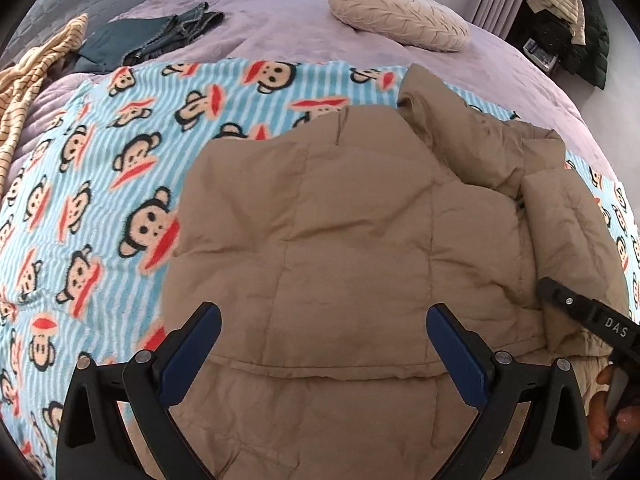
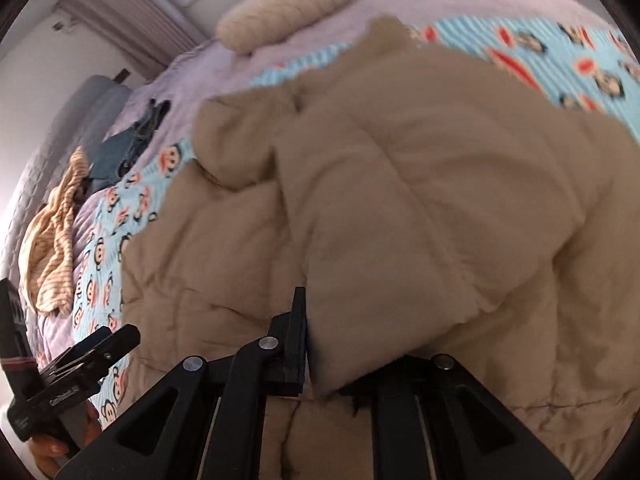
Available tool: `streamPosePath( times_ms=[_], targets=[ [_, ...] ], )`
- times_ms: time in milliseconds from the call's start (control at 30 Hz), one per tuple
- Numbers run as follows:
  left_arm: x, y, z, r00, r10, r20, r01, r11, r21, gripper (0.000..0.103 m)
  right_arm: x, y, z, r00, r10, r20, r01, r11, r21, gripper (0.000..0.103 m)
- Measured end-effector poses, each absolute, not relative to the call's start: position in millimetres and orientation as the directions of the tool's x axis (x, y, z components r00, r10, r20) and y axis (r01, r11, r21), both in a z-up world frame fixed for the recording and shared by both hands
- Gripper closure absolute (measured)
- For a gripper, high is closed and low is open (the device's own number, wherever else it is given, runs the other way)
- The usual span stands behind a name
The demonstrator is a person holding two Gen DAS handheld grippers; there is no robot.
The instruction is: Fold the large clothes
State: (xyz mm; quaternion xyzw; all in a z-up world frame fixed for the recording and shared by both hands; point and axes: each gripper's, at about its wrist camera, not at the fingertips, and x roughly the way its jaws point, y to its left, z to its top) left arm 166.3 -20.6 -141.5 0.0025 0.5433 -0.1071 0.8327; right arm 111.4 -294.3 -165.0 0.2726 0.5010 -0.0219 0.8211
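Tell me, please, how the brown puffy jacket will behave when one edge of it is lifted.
The brown puffy jacket probably flops and drapes: it already lies in soft folds. Its quilted, puffed panels suggest it is light for its bulk. A folded part may spring back, since the sleeve looks thick.

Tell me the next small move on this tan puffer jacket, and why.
Probably let the right tool finish releasing and draw back: a fold of the tan puffer jacket sits between its fingers, already laid over the body. The left tool hovers open above the hem, holding nothing.
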Motion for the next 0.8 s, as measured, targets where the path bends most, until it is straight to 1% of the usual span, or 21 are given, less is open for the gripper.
streamPosePath(
  times_ms=[33, 67, 100, 133, 167, 200, 267, 333, 433, 467, 500, 533, 567, 667, 733, 800],
  targets=[
    [167, -23, -142, 0.384, -0.185, -0.905, 0.185, 0.975, -0.121, 0.000, 112, -294, -165, 0.495, 0.247, -0.833, 0.308, 0.846, 0.435, 0.074],
    [167, -25, -143, 0.380, -0.199, -0.903, 0.190, 0.973, -0.134, 0.000, 112, -294, -162, 0.494, 0.256, -0.831, 0.307, 0.843, 0.442, 0.062],
    [167, -28, -143, 0.376, -0.214, -0.901, 0.194, 0.970, -0.149, 0.000, 110, -295, -158, 0.496, 0.261, -0.828, 0.306, 0.840, 0.448, 0.055],
    [167, -30, -143, 0.375, -0.225, -0.899, 0.198, 0.967, -0.160, 0.000, 110, -295, -152, 0.501, 0.259, -0.826, 0.307, 0.839, 0.449, 0.044],
    [167, -32, -143, 0.372, -0.242, -0.896, 0.204, 0.963, -0.176, 0.000, 107, -295, -148, 0.508, 0.259, -0.821, 0.308, 0.836, 0.454, 0.039],
    [168, -34, -143, 0.367, -0.263, -0.892, 0.210, 0.958, -0.195, 0.000, 102, -298, -143, 0.517, 0.263, -0.814, 0.313, 0.827, 0.466, 0.039],
    [170, -37, -142, 0.356, -0.294, -0.887, 0.217, 0.949, -0.227, 0.000, 88, -312, -137, 0.545, 0.300, -0.783, 0.348, 0.769, 0.537, 0.039],
    [174, -37, -142, 0.341, -0.332, -0.880, 0.224, 0.937, -0.267, 0.000, 72, -338, -140, 0.591, 0.335, -0.734, 0.423, 0.647, 0.635, 0.039],
    [178, -31, -142, 0.330, -0.375, -0.866, 0.221, 0.923, -0.315, 0.000, 59, -377, -143, 0.652, 0.302, -0.695, 0.504, 0.512, 0.696, 0.039],
    [179, -28, -141, 0.330, -0.391, -0.859, 0.221, 0.917, -0.333, 0.000, 59, -384, -143, 0.658, 0.289, -0.696, 0.515, 0.501, 0.695, 0.043],
    [180, -25, -140, 0.330, -0.406, -0.852, 0.220, 0.911, -0.349, 0.000, 60, -390, -142, 0.662, 0.280, -0.695, 0.521, 0.495, 0.695, 0.052],
    [180, -22, -139, 0.330, -0.416, -0.847, 0.218, 0.907, -0.360, 0.000, 64, -394, -142, 0.661, 0.278, -0.697, 0.525, 0.493, 0.694, 0.078],
    [181, -17, -139, 0.330, -0.424, -0.843, 0.213, 0.904, -0.372, 0.000, 70, -396, -140, 0.661, 0.277, -0.697, 0.522, 0.498, 0.693, 0.091],
    [186, -4, -139, 0.332, -0.433, -0.838, 0.178, 0.901, -0.395, 0.000, 92, -381, -124, 0.674, 0.295, -0.677, 0.441, 0.575, 0.689, 0.093],
    [189, 7, -139, 0.330, -0.469, -0.819, 0.151, 0.883, -0.445, 0.000, 105, -355, -112, 0.662, 0.319, -0.678, 0.360, 0.658, 0.661, 0.093],
    [192, 18, -138, 0.324, -0.530, -0.784, 0.128, 0.845, -0.518, 0.000, 116, -322, -106, 0.626, 0.347, -0.699, 0.279, 0.737, 0.616, 0.093]
  ],
)
